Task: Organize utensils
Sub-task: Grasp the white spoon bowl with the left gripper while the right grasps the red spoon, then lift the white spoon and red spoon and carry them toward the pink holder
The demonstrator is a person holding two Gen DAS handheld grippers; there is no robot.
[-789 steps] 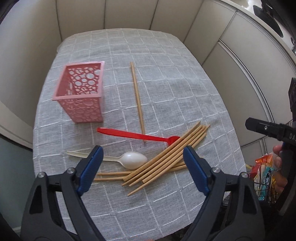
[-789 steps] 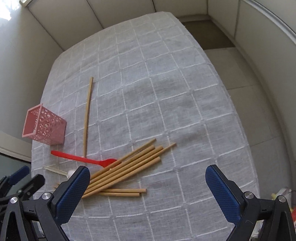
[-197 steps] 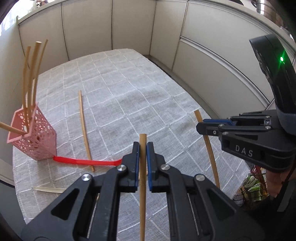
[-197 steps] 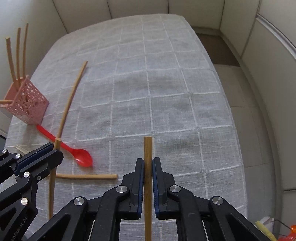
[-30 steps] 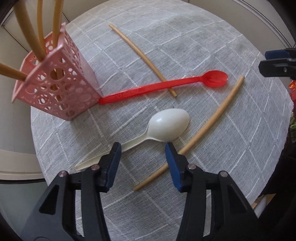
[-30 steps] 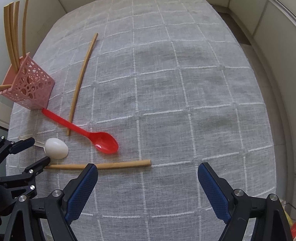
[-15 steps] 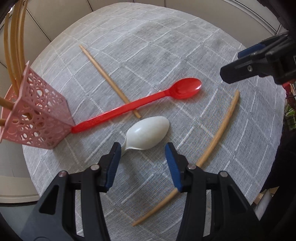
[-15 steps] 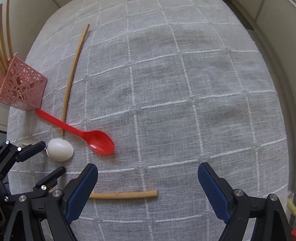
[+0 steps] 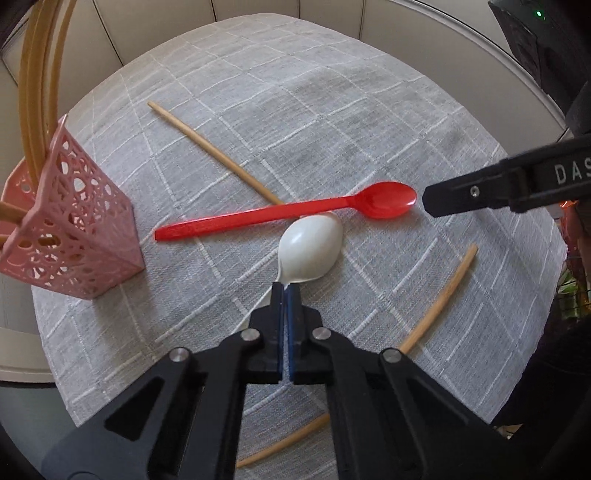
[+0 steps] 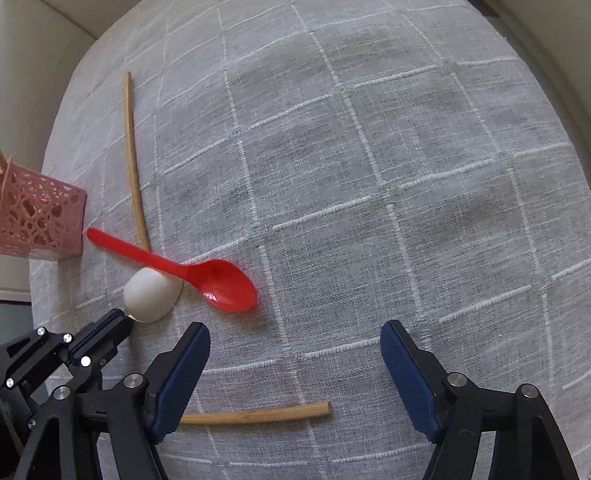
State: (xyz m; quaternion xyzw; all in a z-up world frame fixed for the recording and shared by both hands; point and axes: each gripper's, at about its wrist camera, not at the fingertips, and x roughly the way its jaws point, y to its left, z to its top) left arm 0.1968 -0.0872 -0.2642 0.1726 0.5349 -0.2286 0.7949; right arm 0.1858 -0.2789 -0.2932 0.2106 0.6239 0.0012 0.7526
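My left gripper (image 9: 286, 291) is shut on the handle of the white spoon (image 9: 310, 249); its bowl sticks out ahead, touching the red spoon (image 9: 280, 214). The red spoon lies across a chopstick (image 9: 214, 153). Another chopstick (image 9: 436, 299) lies to the right, partly hidden under my gripper. The pink lattice holder (image 9: 70, 236) stands at left with several chopsticks in it. My right gripper (image 10: 295, 350) is open and empty, above a chopstick (image 10: 258, 412), with the red spoon (image 10: 177, 267) and white spoon (image 10: 151, 295) to its left. The left gripper (image 10: 110, 328) shows there too.
A grey checked cloth (image 10: 369, 166) covers the table; its rounded edge runs close on the left and near sides. Pale cabinet panels (image 9: 277, 22) stand behind. The right gripper's finger (image 9: 498, 188) reaches in by the red spoon's bowl.
My left gripper has closed on the white spoon's handle; it was open around it before. The right gripper has come lower and nearer to the red spoon, still open.
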